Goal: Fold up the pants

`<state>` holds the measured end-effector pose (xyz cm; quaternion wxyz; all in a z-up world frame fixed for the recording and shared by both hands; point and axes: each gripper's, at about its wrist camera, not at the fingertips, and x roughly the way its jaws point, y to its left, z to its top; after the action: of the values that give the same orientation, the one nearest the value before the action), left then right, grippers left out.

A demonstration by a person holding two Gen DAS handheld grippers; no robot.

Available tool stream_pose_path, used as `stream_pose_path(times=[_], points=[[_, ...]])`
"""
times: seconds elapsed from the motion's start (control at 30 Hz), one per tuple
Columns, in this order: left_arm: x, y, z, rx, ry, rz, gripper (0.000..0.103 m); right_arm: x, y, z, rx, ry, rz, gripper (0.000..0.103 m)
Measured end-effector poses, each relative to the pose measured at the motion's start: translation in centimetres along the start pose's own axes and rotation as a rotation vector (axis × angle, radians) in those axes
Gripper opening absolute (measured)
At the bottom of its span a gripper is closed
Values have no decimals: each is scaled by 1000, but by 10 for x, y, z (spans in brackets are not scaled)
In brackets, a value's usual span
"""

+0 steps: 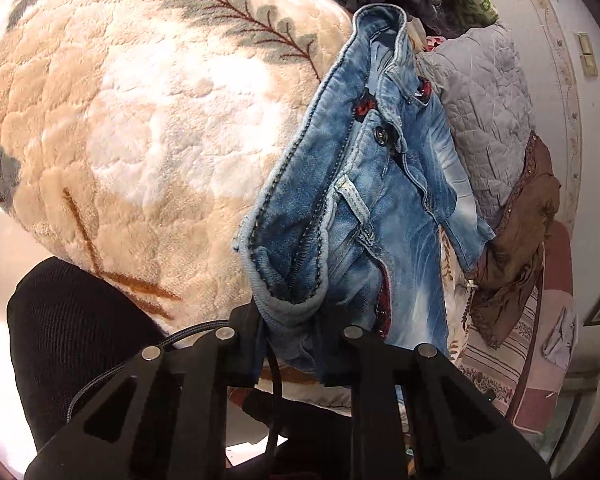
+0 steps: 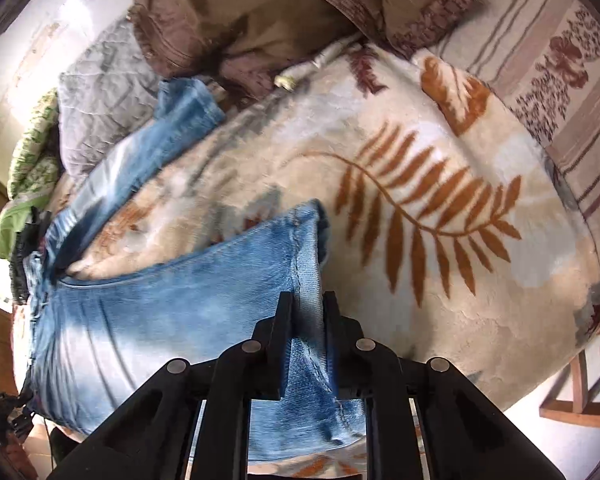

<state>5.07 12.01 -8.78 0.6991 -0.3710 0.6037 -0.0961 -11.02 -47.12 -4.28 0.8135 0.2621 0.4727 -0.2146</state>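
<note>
Denim blue faded jeans (image 2: 148,320) unfolded on fleece leaf-print blanket (image 2: 440,280); left gripper (image 1: 292,344) pinches waistband, right gripper (image 2: 304,320) pinches leg; folding barely begun.

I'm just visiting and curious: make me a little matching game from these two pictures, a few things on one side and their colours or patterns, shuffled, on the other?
Things:
1. jeans
2. blanket
3. quilted pillow
4. crumpled garment

Descriptions:
A. plain brown
B. cream plush with orange fern leaves
C. faded blue denim, gripped by both the left gripper and the right gripper
D. pale grey, stitched

Pairs: 1-C, 2-B, 3-D, 4-A
</note>
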Motion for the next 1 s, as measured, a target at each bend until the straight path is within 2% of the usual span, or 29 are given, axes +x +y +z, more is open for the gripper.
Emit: stream_pose_path(times=[0.03, 0.1, 0.2, 0.23, 0.33, 0.37, 0.43, 0.53, 0.67, 0.73, 0.83, 0.9, 0.93, 0.97, 1.0], points=[[-2, 4, 1, -5, 17, -28, 18, 7, -7, -1, 25, 30, -2, 20], [-19, 7, 1, 21, 26, -79, 21, 4, -13, -1, 43, 28, 22, 23], [-60, 6, 5, 84, -71, -42, 24, -18, -9, 15, 10, -37, -14, 31], [-73, 3, 11, 95, -112, -25, 31, -25, -7, 23, 8, -63, -8, 38], [-94, -18, 41, 132, -213, 24, 67, -31, 7, 61, 4, -105, 52, 51], [-93, -27, 53, 138, -235, 42, 72, -27, 17, 74, -5, -109, 71, 57], [-79, -51, 80, 172, -233, 53, 73, -14, 43, 103, -35, -118, 111, 62], [-45, -90, 121, 218, -191, 57, 73, 16, 84, 145, -68, -107, 161, 64], [10, -138, 162, 247, -141, 105, 73, 65, 128, 192, -120, -102, 120, 69], [36, -154, 175, 270, -118, 138, 73, 90, 135, 211, -100, -89, 94, 69], [69, -165, 188, 304, -86, 182, 73, 125, 131, 227, -38, -44, 117, 69], [90, -165, 194, 280, -50, 217, 73, 151, 129, 229, -13, 22, 146, 72], [97, -162, 195, 260, -35, 217, 73, 162, 130, 228, -14, 54, 149, 69], [102, -162, 195, 248, -25, 219, 73, 166, 133, 226, -39, 62, 170, 25], [104, -162, 193, 254, -32, 232, 73, 162, 138, 225, -73, 54, 202, 10]])
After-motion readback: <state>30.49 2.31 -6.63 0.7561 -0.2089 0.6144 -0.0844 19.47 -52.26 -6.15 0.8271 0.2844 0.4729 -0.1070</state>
